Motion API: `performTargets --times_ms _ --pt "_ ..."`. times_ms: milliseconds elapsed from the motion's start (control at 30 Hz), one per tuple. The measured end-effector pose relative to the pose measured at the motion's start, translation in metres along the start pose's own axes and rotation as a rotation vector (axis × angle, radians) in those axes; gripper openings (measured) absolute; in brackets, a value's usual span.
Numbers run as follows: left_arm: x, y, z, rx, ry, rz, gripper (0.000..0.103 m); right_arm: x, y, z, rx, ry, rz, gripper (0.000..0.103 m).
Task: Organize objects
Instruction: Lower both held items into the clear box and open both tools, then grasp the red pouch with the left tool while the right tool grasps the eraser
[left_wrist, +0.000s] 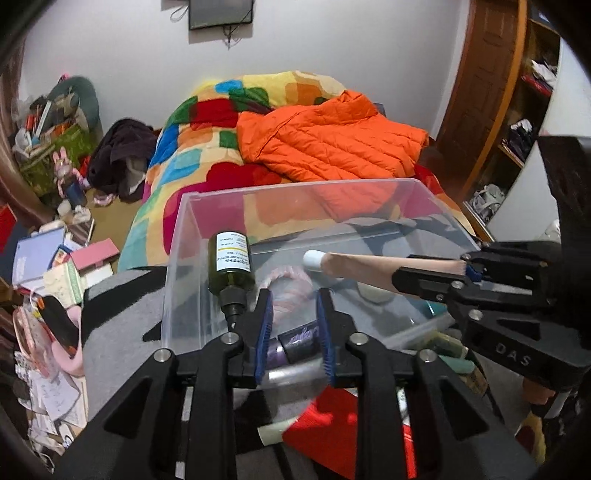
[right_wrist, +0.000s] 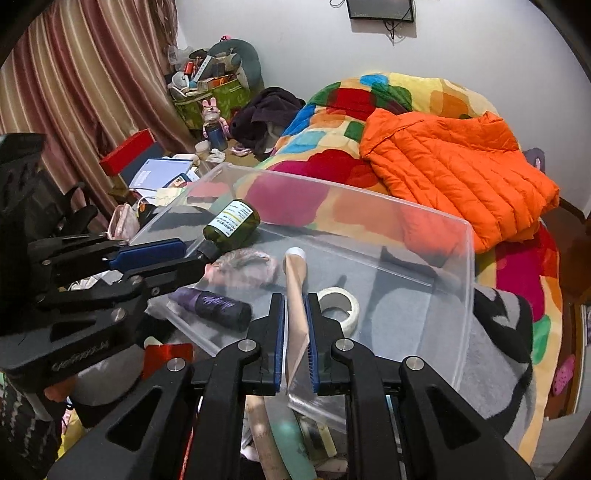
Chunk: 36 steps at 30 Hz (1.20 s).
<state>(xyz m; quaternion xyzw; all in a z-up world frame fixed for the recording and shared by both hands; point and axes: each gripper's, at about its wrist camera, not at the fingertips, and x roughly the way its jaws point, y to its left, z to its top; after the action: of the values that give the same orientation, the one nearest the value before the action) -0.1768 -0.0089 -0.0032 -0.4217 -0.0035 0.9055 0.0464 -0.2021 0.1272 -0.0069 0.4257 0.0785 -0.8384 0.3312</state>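
A clear plastic bin (left_wrist: 207, 221) (right_wrist: 436, 218) lies on the bed. Inside it are a dark green bottle (left_wrist: 231, 264) (right_wrist: 232, 223) with a white label, a purple-black tube (left_wrist: 299, 341) (right_wrist: 214, 304), a pink hair tie (right_wrist: 243, 266) and a roll of tape (right_wrist: 341, 304). My left gripper (left_wrist: 295, 317) is open over the bin's near edge, with the bottle's neck beside its left finger. My right gripper (right_wrist: 295, 325) is shut on a beige tube with a white cap (right_wrist: 295, 280) (left_wrist: 365, 267), held over the bin.
An orange puffer jacket (left_wrist: 328, 140) (right_wrist: 458, 166) and a colourful blanket (left_wrist: 207, 122) cover the bed behind the bin. Books, boxes and a green bag (right_wrist: 210, 96) crowd the floor at left. A grey cloth (left_wrist: 118, 325) lies under the bin.
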Motion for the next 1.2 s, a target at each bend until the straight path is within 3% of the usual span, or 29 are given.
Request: performTargets --times_ms 133,333,500,733,867,1100,1200 --pt "-0.017 -0.011 -0.005 0.031 -0.037 0.007 0.048 -0.015 0.001 -0.007 -0.006 -0.026 -0.022 0.025" --pt "-0.038 -0.024 -0.019 0.033 -0.078 0.010 0.077 -0.044 -0.002 -0.019 -0.011 -0.079 -0.069 0.033" --pt "-0.041 -0.036 -0.043 0.009 -0.061 0.027 0.091 -0.069 -0.001 -0.041 -0.020 -0.123 -0.110 0.047" --pt "-0.029 -0.053 -0.079 0.010 -0.004 0.064 0.092 -0.076 -0.001 -0.081 -0.014 -0.105 -0.121 0.052" --pt "-0.027 -0.057 -0.098 0.040 -0.002 0.122 0.093 -0.067 -0.002 -0.104 -0.002 -0.064 -0.113 0.052" --pt "-0.051 -0.032 -0.118 0.036 0.002 0.141 0.093 -0.050 -0.009 -0.121 0.037 -0.023 -0.097 0.052" --pt "-0.059 -0.024 -0.120 -0.018 0.017 0.100 0.093 -0.045 -0.011 -0.125 0.062 -0.020 -0.088 0.052"
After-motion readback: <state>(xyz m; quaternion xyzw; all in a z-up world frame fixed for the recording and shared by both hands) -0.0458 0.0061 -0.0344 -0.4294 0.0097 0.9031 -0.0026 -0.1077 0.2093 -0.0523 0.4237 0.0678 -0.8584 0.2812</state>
